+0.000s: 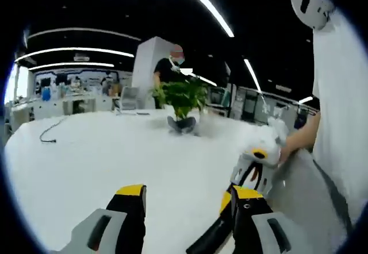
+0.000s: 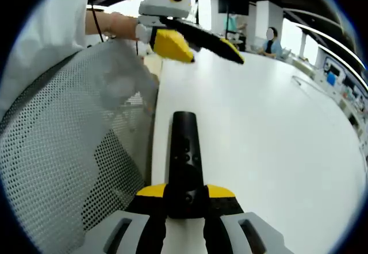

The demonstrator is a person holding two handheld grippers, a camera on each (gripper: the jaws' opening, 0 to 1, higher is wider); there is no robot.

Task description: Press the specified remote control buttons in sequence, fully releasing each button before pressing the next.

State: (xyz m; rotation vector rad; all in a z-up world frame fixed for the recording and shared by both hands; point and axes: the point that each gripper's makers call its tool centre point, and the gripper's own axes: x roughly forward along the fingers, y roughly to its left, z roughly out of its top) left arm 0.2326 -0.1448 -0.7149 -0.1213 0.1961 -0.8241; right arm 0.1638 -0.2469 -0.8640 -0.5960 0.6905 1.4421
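A black remote control (image 2: 184, 150) lies lengthwise along the near edge of the white table (image 2: 270, 139), buttons up. My right gripper (image 2: 185, 195) is shut on its near end, yellow pads on both sides. Beyond the remote, my left gripper (image 2: 208, 48) hangs above the table, its yellow-tipped fingers apart. In the left gripper view, the left gripper (image 1: 187, 192) stands open over the bare table (image 1: 86, 162) with nothing between its fingers. The right gripper's white body (image 1: 255, 165) comes in from the right, held by a hand.
A grey mesh chair back (image 2: 69, 162) stands close along the table's left edge. A potted green plant (image 1: 183, 97) sits mid-table with a person standing behind it. A black cable (image 1: 49, 132) lies at the far left. Desks and seated people lie beyond.
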